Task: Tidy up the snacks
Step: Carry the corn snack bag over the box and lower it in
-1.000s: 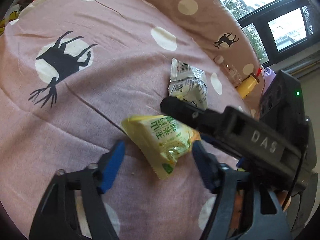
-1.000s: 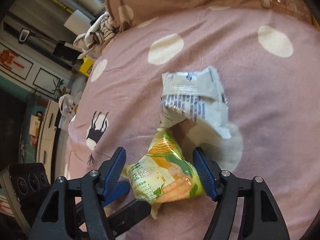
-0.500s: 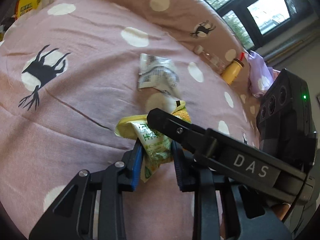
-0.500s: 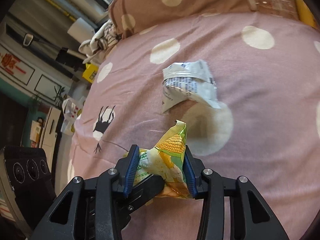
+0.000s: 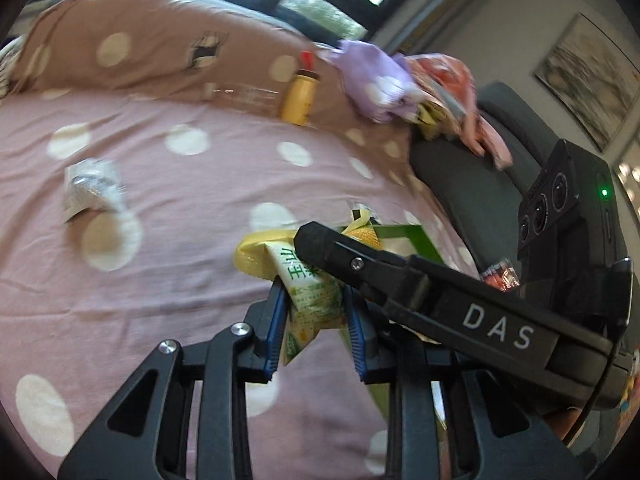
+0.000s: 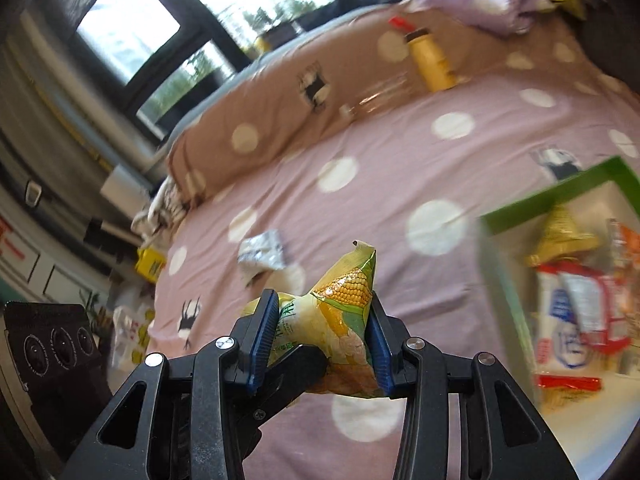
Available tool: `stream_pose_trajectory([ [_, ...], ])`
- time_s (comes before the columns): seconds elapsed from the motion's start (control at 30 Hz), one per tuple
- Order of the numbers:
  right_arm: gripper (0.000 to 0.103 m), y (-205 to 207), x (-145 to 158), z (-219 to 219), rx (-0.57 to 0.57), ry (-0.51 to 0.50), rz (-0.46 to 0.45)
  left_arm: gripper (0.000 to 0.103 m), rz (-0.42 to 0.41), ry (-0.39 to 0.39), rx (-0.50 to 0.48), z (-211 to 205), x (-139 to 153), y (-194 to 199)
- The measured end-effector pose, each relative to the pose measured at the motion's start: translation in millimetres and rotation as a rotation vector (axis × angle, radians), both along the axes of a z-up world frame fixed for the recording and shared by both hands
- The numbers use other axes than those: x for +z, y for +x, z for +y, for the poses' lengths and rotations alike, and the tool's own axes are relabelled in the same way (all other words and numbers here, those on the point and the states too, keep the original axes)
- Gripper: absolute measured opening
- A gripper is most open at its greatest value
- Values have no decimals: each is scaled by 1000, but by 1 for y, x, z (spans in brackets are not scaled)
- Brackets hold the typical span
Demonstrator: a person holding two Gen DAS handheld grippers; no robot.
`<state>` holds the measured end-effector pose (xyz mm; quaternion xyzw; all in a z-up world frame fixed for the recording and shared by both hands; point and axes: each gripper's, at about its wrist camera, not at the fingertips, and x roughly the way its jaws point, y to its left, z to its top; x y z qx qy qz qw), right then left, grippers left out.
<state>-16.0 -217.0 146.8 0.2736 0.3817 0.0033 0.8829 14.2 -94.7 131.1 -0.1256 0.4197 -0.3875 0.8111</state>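
While both of my grippers pinch the same crinkly yellow-and-green corn snack packet (image 6: 340,320), it hangs lifted above the pink polka-dot bedspread (image 6: 380,168). My left gripper (image 5: 316,312) clamps the packet's lower end between its blue pads, and my right gripper (image 6: 324,320) squeezes its puffed middle. To the right, near me, sits a shallow green-rimmed box with a white floor (image 6: 516,212); it already holds several packets, among them a golden cone-shaped one and red-and-white wrappers, so I judge part of the sorting done. One crumpled silver-white foil packet (image 6: 262,254) lies loose on the bedspread, farther off to the left, well apart from the box. A yellow bottle with a red cap (image 6: 428,60) leans against the brown spotted pillow (image 6: 260,116) at the far side; whether it counts as a snack, I cannot tell. Left to do, I judge: carry the corn packet over the box, release it, then fetch the silver one.
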Motion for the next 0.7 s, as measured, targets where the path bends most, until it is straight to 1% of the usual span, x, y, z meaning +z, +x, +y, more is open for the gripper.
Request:
stream_pose_trajectory([
  [0.1, 45, -24, 8, -30, -104, -2, -12, 26, -24, 4, -84, -30, 10, -11],
  [0.33, 45, -66, 12, -81, -260, 11, -3, 26, -41, 39, -261, -95, 16, -29],
  [0.47, 45, -80, 6, -98, -306, 21, 28, 25, -18, 57, -309, -116, 11, -38],
  [0.53, 45, -88, 2, -106, -322, 28, 45, 25, 8, 64, -326, -128, 6, -42],
  [0.7, 45, -103, -9, -122, -350, 41, 85, 26, 36, 88, -369, -147, -3, -54],
])
